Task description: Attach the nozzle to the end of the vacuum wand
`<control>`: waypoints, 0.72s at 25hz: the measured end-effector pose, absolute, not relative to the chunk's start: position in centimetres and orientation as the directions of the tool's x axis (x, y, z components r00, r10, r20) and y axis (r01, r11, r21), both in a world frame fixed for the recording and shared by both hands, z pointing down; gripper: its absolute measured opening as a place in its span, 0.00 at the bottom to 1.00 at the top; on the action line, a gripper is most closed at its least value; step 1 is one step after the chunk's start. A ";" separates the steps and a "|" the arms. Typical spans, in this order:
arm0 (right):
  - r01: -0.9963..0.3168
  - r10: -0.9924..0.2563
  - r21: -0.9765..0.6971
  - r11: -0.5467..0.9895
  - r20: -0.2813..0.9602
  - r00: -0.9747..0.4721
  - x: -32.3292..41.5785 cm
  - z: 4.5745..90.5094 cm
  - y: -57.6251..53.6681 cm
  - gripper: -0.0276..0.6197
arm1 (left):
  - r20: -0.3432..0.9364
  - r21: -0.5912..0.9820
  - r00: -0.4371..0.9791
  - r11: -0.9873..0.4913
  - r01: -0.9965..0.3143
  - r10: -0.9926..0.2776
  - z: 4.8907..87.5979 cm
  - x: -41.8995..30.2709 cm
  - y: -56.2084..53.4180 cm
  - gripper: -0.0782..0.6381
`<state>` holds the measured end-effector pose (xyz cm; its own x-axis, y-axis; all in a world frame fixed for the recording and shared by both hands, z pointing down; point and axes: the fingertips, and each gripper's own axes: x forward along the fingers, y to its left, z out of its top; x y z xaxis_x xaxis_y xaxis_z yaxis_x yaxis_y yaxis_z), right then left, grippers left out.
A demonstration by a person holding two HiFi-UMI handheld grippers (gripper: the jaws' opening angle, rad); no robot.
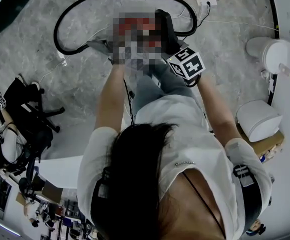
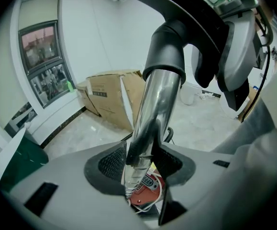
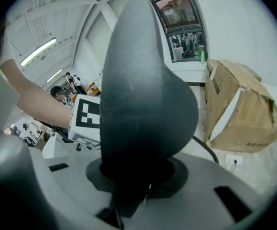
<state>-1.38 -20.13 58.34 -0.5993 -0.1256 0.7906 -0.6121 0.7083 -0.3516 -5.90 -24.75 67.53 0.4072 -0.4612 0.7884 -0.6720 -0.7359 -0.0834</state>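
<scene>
Black nozzle (image 1: pixel 164 31), hose (image 1: pixel 57 34) looped on floor (image 1: pixel 84 79)

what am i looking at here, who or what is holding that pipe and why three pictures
No robot here: a person holds a hand-held gripper in each hand. One picture looks down over the person's head; the other two come from cameras riding on the grippers. The left hand-held gripper is clamped on a shiny wand. The right hand-held gripper grips the dark nozzle, close to the wand's far end. On the floor lie a black hose and a box.
</scene>
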 end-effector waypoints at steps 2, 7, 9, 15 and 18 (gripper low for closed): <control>-0.629 -0.157 -0.312 0.712 0.803 -0.575 -1.3 58.4 -20.0 0.21 | 0.788 -0.078 0.410 -0.734 -0.674 -0.460 67.5 -5.8 -24.8 0.34; -0.665 -0.218 -0.230 0.710 0.827 -0.518 -1.7 58.5 -19.8 0.21 | 0.787 -0.072 0.417 -0.739 -0.670 -0.455 67.4 -6.0 -24.7 0.34; -0.674 -0.226 -0.219 0.705 0.833 -0.506 -1.9 58.8 -19.6 0.21 | 0.787 -0.073 0.420 -0.744 -0.664 -0.452 67.3 -6.1 -24.6 0.34; -0.688 -0.250 -0.171 0.705 0.849 -0.466 -2.4 59.2 -19.6 0.21 | 0.786 -0.081 0.421 -0.749 -0.657 -0.454 67.2 -6.3 -24.8 0.34; -0.694 -0.249 -0.165 0.701 0.855 -0.455 -2.3 59.3 -19.7 0.21 | 0.785 -0.079 0.423 -0.751 -0.656 -0.452 67.2 -6.3 -24.8 0.34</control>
